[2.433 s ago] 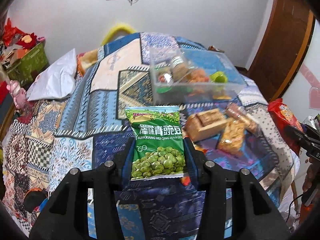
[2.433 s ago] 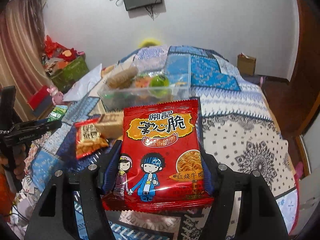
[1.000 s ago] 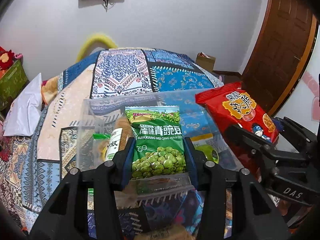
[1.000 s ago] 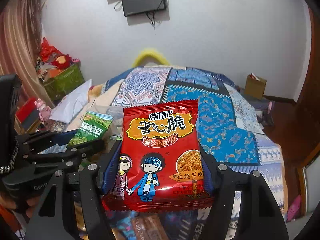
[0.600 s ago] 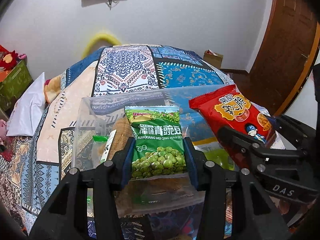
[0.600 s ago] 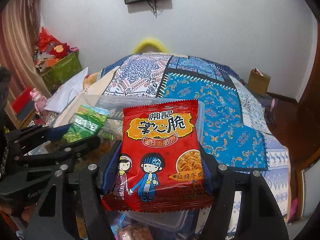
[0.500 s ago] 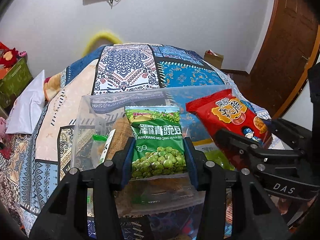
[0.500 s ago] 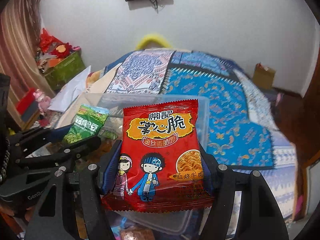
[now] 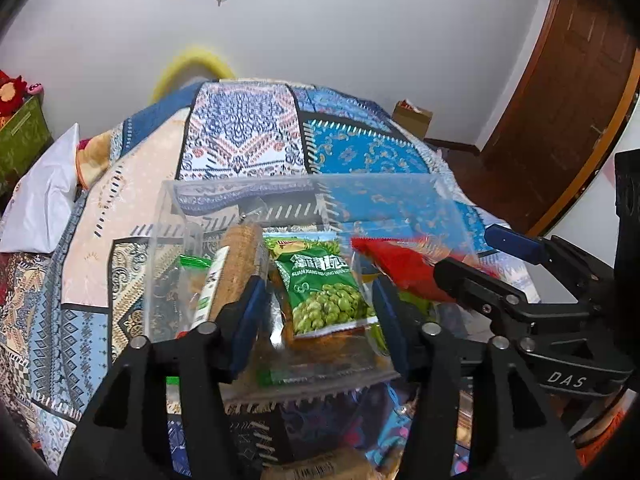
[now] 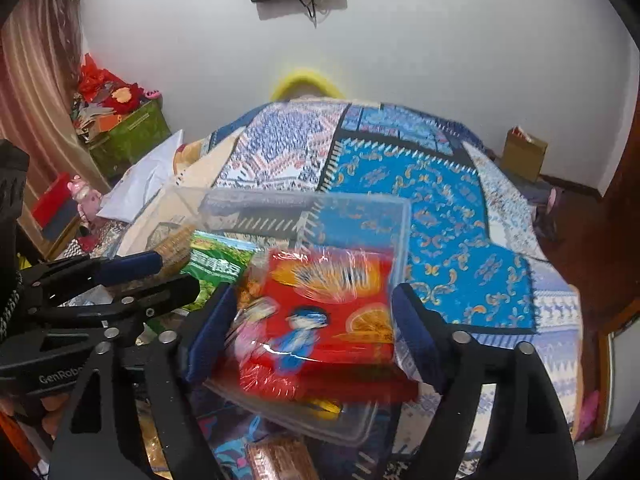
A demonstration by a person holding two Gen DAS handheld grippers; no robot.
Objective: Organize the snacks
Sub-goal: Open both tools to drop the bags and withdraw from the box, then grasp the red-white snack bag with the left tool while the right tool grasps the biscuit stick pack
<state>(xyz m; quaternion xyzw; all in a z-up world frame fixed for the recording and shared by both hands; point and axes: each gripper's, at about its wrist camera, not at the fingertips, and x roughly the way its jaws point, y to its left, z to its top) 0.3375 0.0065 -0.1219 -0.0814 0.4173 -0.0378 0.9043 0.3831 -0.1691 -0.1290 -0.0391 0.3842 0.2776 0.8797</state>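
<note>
- Left gripper (image 9: 320, 316) jaws had just opened; green pea packet (image 9: 324, 292) dropped free into clear bin (image 9: 304, 188).
- Right gripper (image 10: 312, 332) likewise wide; red noodle packet (image 10: 320, 320) falling in.
- Best retract straight up, clear of rim.

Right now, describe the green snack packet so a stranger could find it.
On the patchwork bedspread stands a clear plastic bin. Inside lies the green pea packet, between a brown biscuit roll and a red noodle packet; only it pictures green peas.

White wall (image 9: 360, 40), patchwork-quilted bed (image 9: 248, 140)
</note>
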